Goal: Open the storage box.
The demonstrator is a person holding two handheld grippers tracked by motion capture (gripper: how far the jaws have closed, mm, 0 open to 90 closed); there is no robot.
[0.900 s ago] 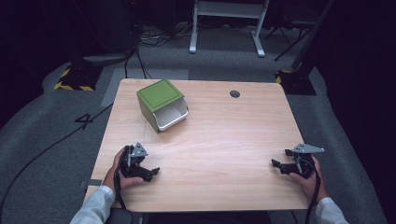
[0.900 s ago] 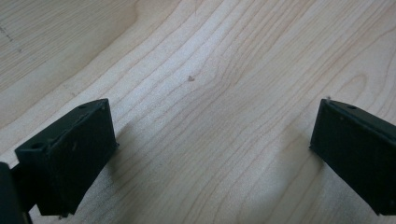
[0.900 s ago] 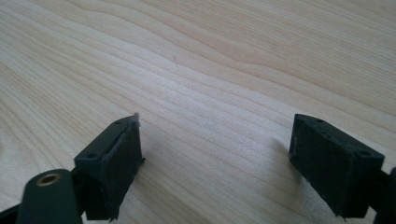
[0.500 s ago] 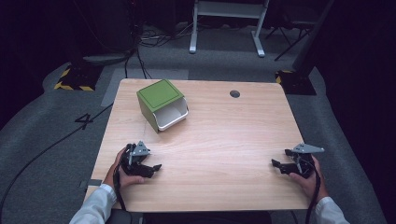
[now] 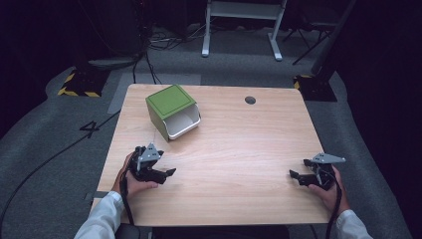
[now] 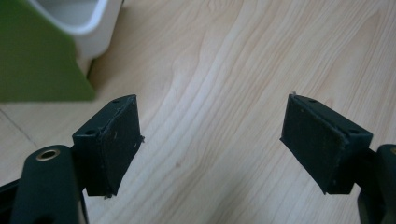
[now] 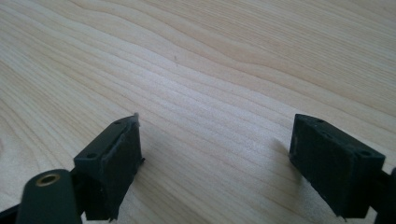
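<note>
A: Your tabletop [image 5: 234, 149] is almost bare. The bin [image 5: 173, 111] stands at the far left part, green back up, white mouth turned to the near right. I think it is placed so you can reach into it from your side.

B: And my grippers?

A: Left gripper [image 5: 164, 174] rests near the front edge, just below the bin, jaws wide apart and holding nothing. Right gripper [image 5: 297, 176] rests close to the right edge, jaws also spread and empty. Between them you have much free wood for moving. Mind the small hole [image 5: 250, 100] far behind.
</note>
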